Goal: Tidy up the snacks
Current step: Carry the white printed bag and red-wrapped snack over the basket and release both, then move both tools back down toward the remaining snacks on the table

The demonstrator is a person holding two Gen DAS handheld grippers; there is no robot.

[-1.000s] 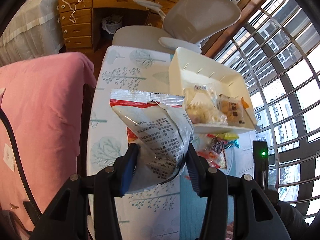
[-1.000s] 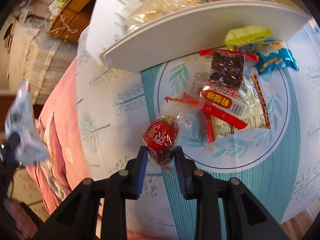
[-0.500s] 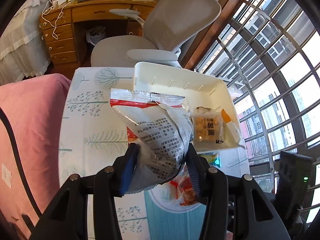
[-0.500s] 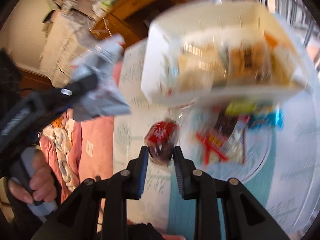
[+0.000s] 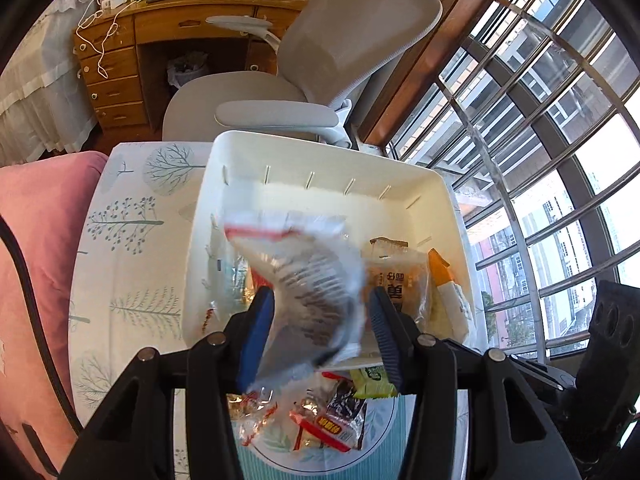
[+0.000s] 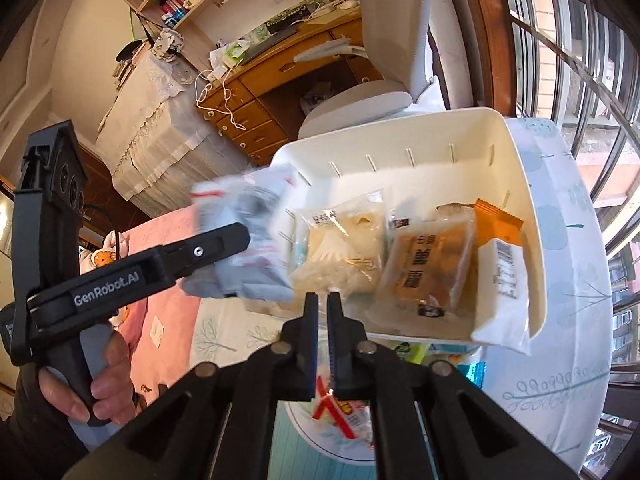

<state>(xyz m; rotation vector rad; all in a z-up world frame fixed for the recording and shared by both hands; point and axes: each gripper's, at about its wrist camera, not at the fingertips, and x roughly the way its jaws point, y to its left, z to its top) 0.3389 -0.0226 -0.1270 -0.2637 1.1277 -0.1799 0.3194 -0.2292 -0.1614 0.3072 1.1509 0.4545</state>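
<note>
Left gripper (image 5: 320, 316): jaws opening, blurred grey snack bag (image 5: 308, 280) between them, centre frame.
Right gripper (image 6: 323, 300): closed, nothing seen held.
White bin (image 6: 532, 216): packets inside.

Small table under tree-print white cloth (image 5: 132, 240) (pink fabric beside it) carries white slotted plastic bin (image 5: 320, 168), loose wrapped snacks (image 5: 320, 420).

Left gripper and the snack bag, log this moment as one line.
left gripper: jaws opening, grey snack bag blurred between them | under it: white basket | right gripper: shut, nothing visibly held
</note>
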